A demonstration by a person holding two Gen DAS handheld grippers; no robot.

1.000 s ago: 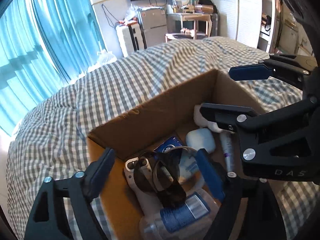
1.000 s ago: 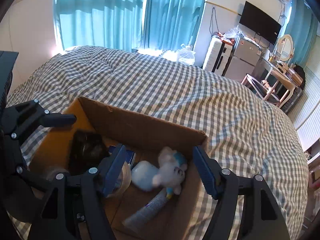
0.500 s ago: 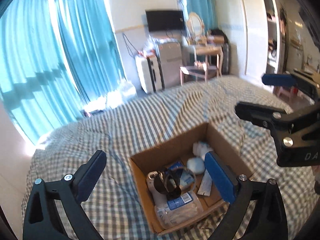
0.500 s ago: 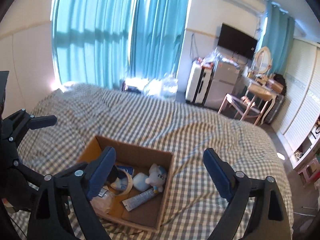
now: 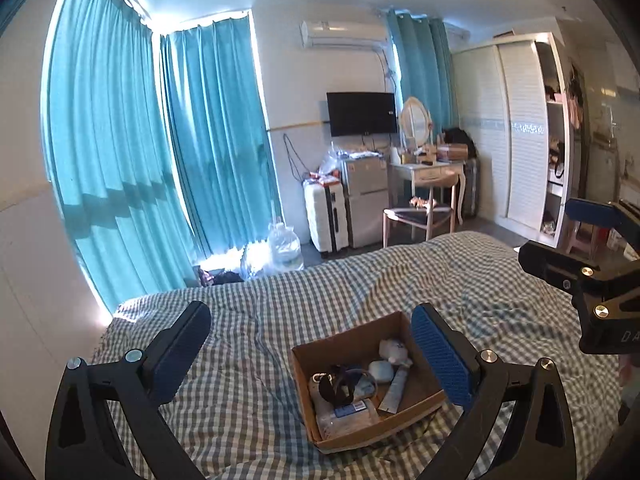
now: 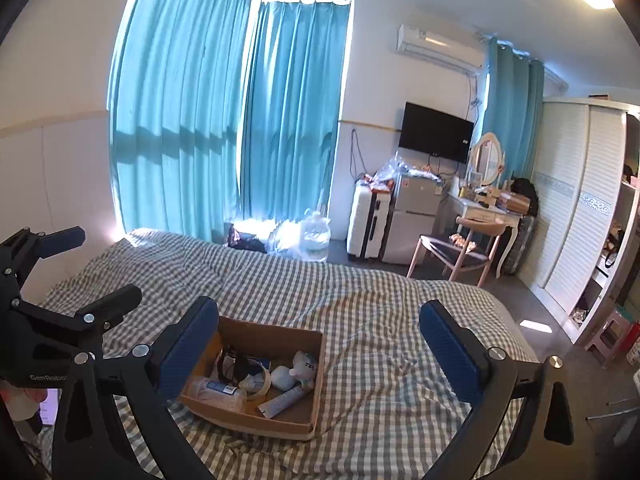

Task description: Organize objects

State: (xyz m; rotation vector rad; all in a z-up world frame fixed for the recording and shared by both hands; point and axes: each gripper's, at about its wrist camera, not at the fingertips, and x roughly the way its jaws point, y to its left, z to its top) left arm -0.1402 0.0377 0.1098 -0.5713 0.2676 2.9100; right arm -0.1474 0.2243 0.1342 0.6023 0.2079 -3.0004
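Sitting on checked bed [image 5: 256,320], open cardboard box [image 5: 416,390] w/ toiletries, plush toy [image 5: 394,350].

Black angular frames on both grippers, left gripper [image 5: 310,354] and right gripper [image 6: 320,354], with blue ribbed pads, silver screws, white lettering

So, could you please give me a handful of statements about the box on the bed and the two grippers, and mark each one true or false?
1. The cardboard box sits on the checked bedspread. True.
2. The box is empty. False: it holds a white plush toy, a tube, a plastic bottle and other small items.
3. The left gripper is open with nothing between its fingers. True.
4. The right gripper is clamped on the tube. False: it is open and empty, and the tube lies in the box.
5. The curtains are red. False: they are teal.
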